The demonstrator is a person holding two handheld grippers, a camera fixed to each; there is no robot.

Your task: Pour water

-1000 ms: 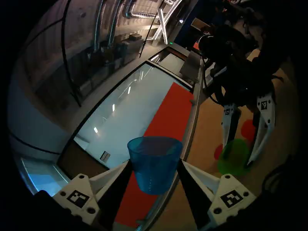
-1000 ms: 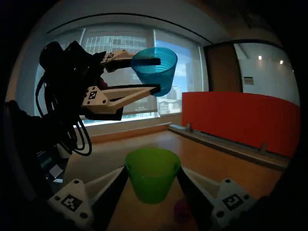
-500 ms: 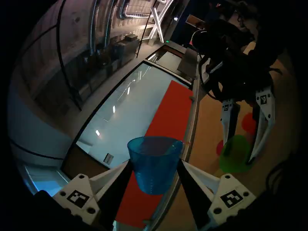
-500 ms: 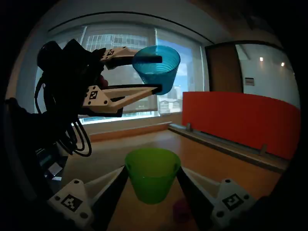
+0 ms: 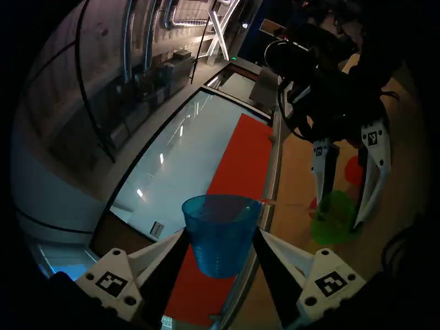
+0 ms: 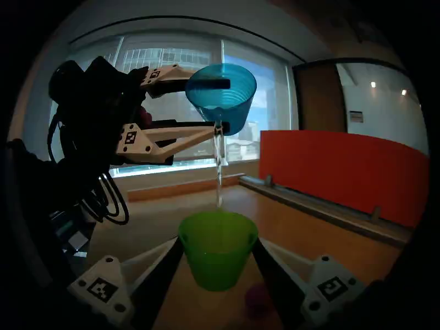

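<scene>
My left gripper [image 5: 220, 242] is shut on a blue translucent cup [image 5: 221, 235], held tilted over on its side. In the right gripper view that blue cup [image 6: 221, 98] hangs high, its mouth tipped toward me, between the left gripper's white fingers [image 6: 181, 132]. A thin stream of water [image 6: 218, 170] falls from its rim into a green cup [image 6: 218, 249]. My right gripper [image 6: 218, 247] is shut on the green cup, upright, just above the wooden table [image 6: 308, 231]. In the left gripper view the green cup [image 5: 334, 218] sits between the right gripper's fingers [image 5: 374, 181].
A red partition [image 6: 352, 170] runs along the table's far side on a metal rail [image 6: 324, 209]. Large windows [image 6: 165, 60] lie behind. A small purple object [image 6: 256, 300] and red dots [image 5: 355, 171] sit on the table. Black cables [image 6: 107, 198] hang by the left gripper.
The blue cup has tipped further and water now streams from its rim into the green cup. The green cup has stayed in place.
</scene>
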